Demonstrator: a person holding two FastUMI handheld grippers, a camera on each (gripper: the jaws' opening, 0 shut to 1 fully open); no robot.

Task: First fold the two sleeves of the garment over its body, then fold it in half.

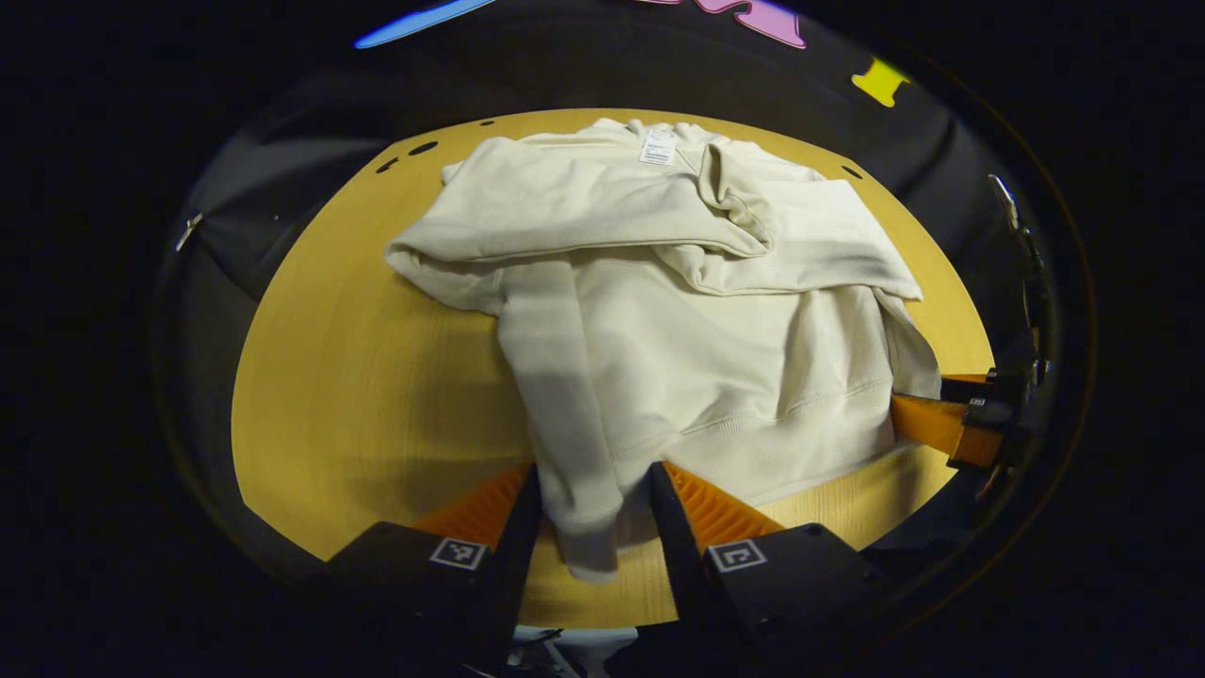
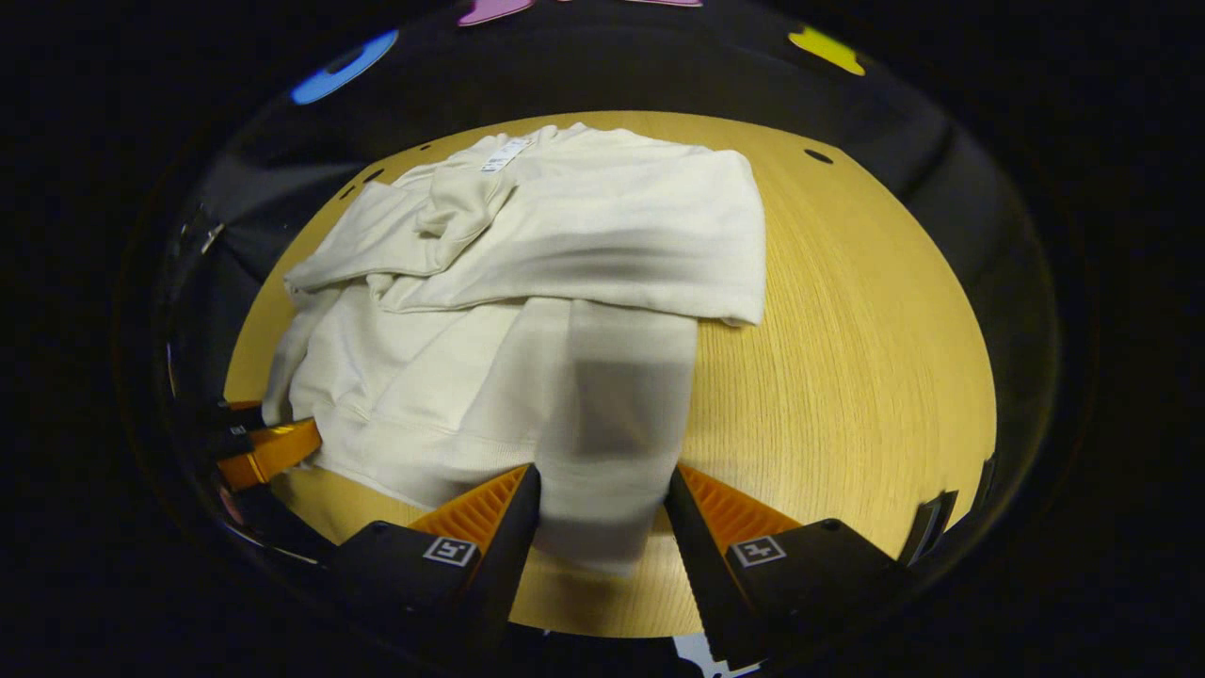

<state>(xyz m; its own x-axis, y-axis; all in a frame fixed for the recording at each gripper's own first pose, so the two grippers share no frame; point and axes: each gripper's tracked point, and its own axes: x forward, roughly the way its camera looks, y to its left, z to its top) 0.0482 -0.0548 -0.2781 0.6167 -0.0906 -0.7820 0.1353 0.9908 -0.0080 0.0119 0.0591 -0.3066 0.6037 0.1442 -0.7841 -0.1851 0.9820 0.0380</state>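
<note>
Cream sweatshirt (image 1: 697, 358) lies sleeves-folded on my wooden table (image 1: 358, 377), halving left; left gripper (image 1: 593, 513) and right gripper (image 2: 602, 513) both spread around hem cloth, unclamped.

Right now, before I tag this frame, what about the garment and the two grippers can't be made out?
- Left gripper, left gripper view: the hanging sleeve fills the gap between its fingers; pinch or not, unclear.
- Right gripper, right gripper view: the hanging cloth there is motion-blurred, grip unclear.
- Neck label: too small to read.
- Garment's underside: hidden against the table.
</note>
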